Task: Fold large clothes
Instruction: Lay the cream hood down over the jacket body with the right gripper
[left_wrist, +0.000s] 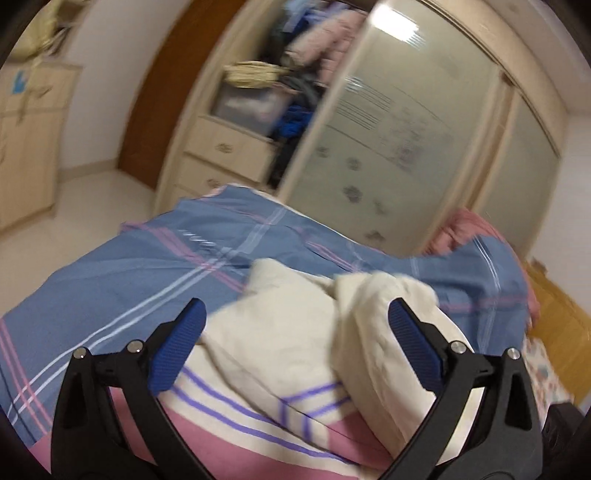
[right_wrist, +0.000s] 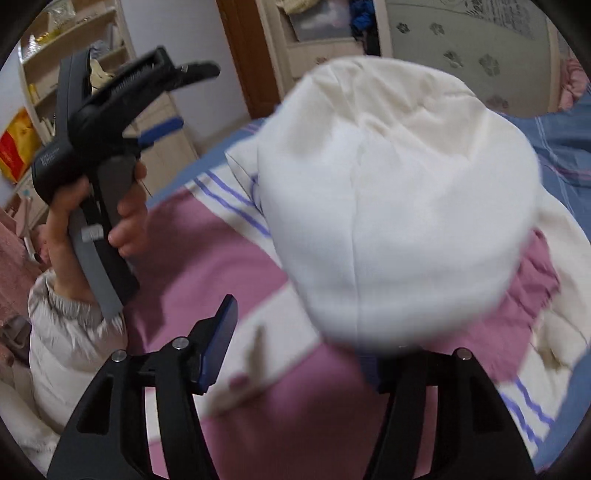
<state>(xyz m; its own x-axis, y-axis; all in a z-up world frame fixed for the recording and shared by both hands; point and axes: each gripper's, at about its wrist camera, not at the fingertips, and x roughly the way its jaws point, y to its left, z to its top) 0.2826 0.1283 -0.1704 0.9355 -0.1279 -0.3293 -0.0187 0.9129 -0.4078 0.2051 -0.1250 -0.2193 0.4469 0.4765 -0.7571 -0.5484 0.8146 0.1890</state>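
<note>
Blue-checked bedding (left_wrist: 110, 266), the largest surface here, runs ahead of and to the left of the left gripper's fingers, with a pink and cream striped sheet (left_wrist: 258, 443) directly under them. On it lies the task's thing, a cream-white garment (left_wrist: 295, 332), bunched and lumpy rather than flat. In the left wrist view it sits between and just beyond the fingers of the left gripper (left_wrist: 295, 332), whose blue pads stand wide apart with nothing pressed between them.

In the right wrist view the same white cloth (right_wrist: 399, 206) billows as a blurred mound just ahead of the right gripper (right_wrist: 295, 350), covering the right-hand finger. The left-hand finger (right_wrist: 219, 347) shows clear of the cloth, so the jaws stand apart; I judge no grip is held, though the hidden side cannot be fully checked. A hand (right_wrist: 122, 214) with a pale quilted sleeve holds the other gripper off to the left of these fingers, raised above the bed.

By my reading, folding is at an early or middle stage: the garment is on the bed but loose and heaped, no neat rectangle is visible, and smoothing plus further folds remain.
</note>
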